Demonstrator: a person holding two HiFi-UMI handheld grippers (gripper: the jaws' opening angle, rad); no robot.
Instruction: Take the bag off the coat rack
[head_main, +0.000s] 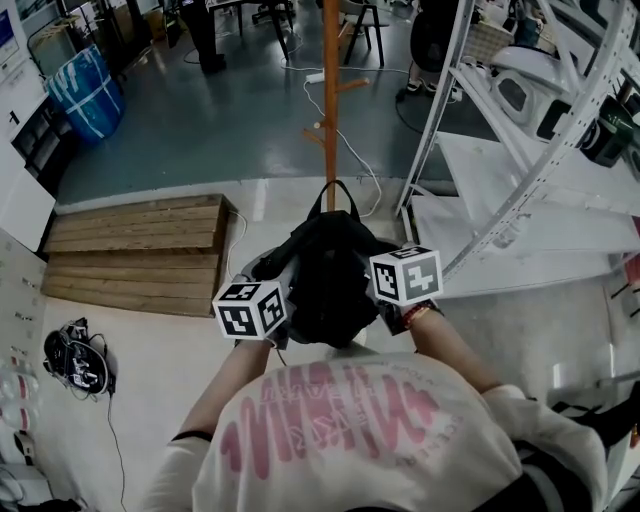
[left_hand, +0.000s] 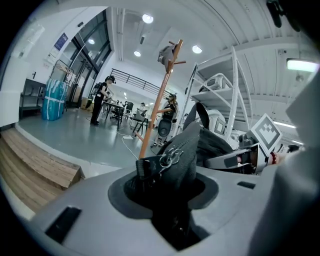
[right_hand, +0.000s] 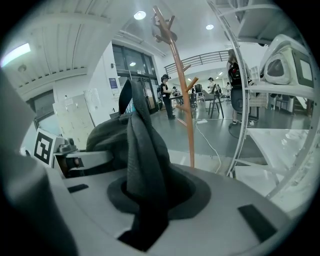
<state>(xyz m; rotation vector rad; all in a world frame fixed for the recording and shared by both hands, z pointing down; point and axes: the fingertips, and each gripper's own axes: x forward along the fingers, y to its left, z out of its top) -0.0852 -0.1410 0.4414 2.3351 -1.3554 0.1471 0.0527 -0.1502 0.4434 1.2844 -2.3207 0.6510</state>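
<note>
One black backpack (head_main: 325, 280), clenched by left tool (left_hand: 165, 175) and right tool (right_hand: 145, 187), jaw tips buried, one coat rack (head_main: 330, 100), top cropped.

One bag (head_main: 325, 270); one coat rack (head_main: 330, 110); one left gripper (left_hand: 167, 186), one right gripper (right_hand: 149, 196); one blue barrel (head_main: 85, 90).

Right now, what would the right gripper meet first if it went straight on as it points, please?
The black bag held in its own jaws; beyond it, probably the wooden coat rack.
</note>
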